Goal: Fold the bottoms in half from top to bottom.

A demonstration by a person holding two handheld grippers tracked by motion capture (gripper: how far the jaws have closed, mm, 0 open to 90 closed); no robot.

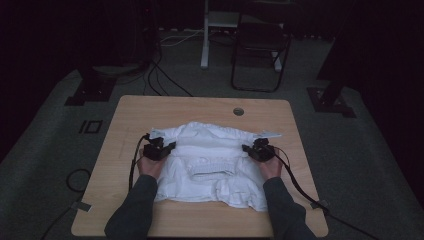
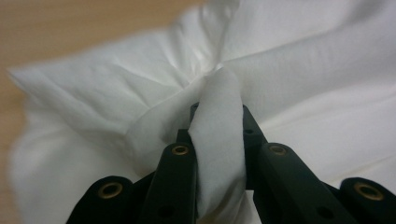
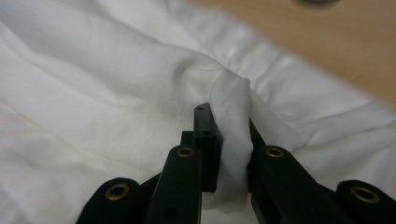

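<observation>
A white garment (image 1: 210, 165) lies crumpled across the middle of the wooden table (image 1: 150, 107), its ribbed collar facing the person. My left gripper (image 1: 171, 146) is at the garment's left edge, shut on a pinched fold of white cloth (image 2: 218, 135) that stands up between its black jaws. My right gripper (image 1: 246, 148) is at the garment's right edge, shut the same way on a fold of cloth (image 3: 233, 135). Both hands rest on the garment behind the grippers, with dark sleeves coming in from the bottom.
A round cable hole (image 1: 238, 111) sits near the table's far edge. Cables trail from both grippers off the table's sides. Beyond the table stand a folding chair (image 1: 260, 45), a white post (image 1: 205, 35) and dark stand feet on grey carpet.
</observation>
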